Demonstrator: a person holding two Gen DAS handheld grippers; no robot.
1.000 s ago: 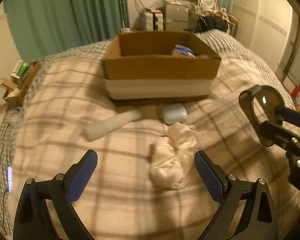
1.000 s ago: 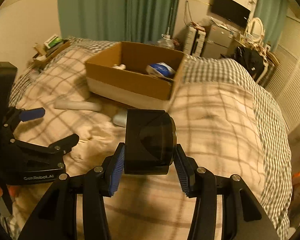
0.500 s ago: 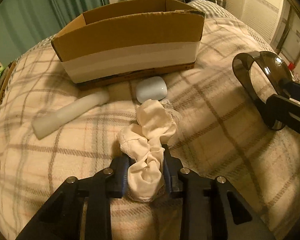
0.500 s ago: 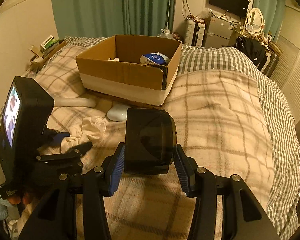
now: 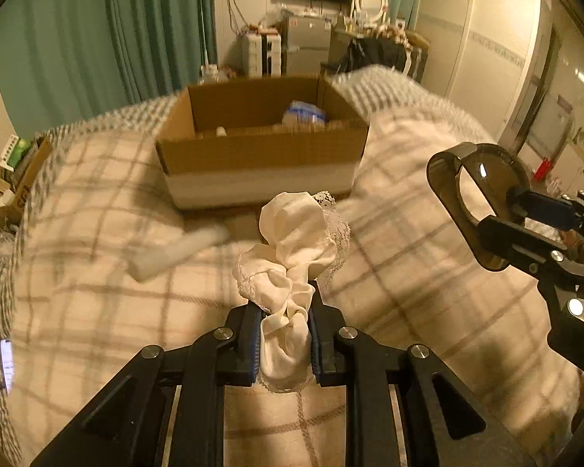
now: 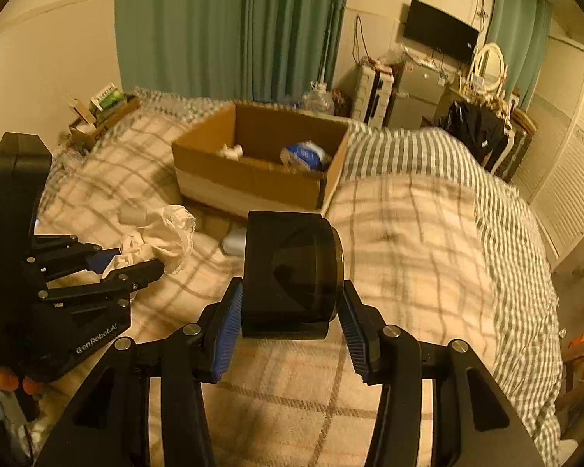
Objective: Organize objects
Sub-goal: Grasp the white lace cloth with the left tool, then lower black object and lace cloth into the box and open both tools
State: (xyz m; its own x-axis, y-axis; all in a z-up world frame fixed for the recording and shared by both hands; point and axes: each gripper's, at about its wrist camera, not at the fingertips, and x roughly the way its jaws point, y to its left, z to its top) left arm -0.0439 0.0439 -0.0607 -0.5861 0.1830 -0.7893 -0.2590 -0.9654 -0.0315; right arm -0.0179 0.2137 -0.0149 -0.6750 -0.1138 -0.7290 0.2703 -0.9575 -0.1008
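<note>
My left gripper (image 5: 285, 334) is shut on a crumpled white lace-edged cloth (image 5: 296, 241) and holds it up above the plaid bed, in front of the open cardboard box (image 5: 261, 163). The cloth also shows in the right wrist view (image 6: 163, 237). My right gripper (image 6: 290, 311) is shut on a dark smoky plastic container (image 6: 292, 272), held above the bed right of the left gripper; it shows in the left wrist view (image 5: 475, 210). The box (image 6: 253, 179) holds a blue-and-white packet (image 6: 305, 153) and a small white item (image 6: 231, 151).
A white tube (image 5: 179, 251) and a small white case (image 6: 233, 241) lie on the plaid blanket (image 5: 78, 292) in front of the box. Clutter boxes (image 5: 15, 179) sit at the bed's left edge. Curtains, shelves and a TV stand behind.
My left gripper went from open, to shut on the cloth on the bed, then lifted it up toward the box. My right gripper kept holding the dark container.
</note>
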